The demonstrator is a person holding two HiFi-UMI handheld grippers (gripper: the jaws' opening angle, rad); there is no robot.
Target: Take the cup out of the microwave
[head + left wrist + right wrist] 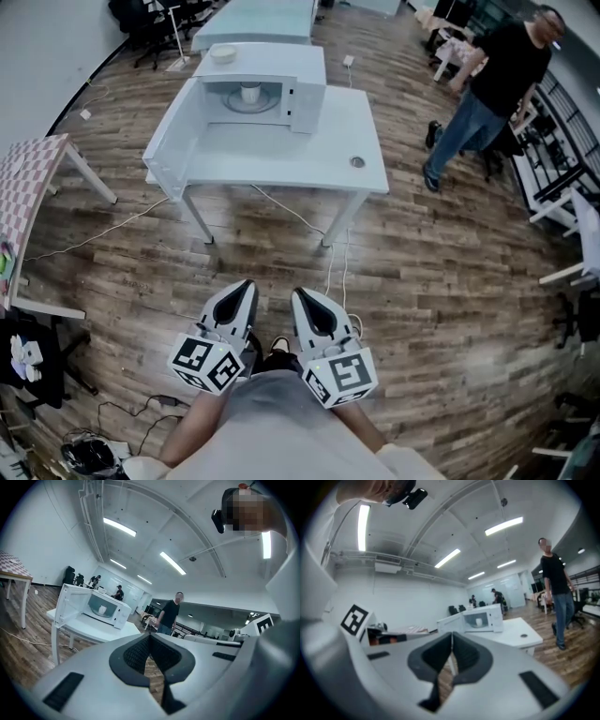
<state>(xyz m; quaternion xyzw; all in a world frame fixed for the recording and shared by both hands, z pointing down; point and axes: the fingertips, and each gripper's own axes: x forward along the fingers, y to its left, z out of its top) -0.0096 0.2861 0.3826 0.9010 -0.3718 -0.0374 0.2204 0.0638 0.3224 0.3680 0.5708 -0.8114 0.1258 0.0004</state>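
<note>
A white microwave [258, 80] stands on a white table [319, 155] ahead of me, its door [173, 141] swung wide open to the left. Inside it a white cup [249, 94] stands upright on the turntable; I also see the cup [102, 610] in the left gripper view and the cup [478, 622] in the right gripper view. Both grippers hang close to my body, well short of the table. My left gripper [247, 286] is shut and empty. Beside it my right gripper [300, 295] is shut too, with nothing held.
A white bowl [223, 53] rests on top of the microwave. A person [487, 84] in a black shirt walks at the right. A checkered table [28, 197] stands at the left. Cables [291, 216] trail over the wooden floor under the table. More desks and chairs lie behind.
</note>
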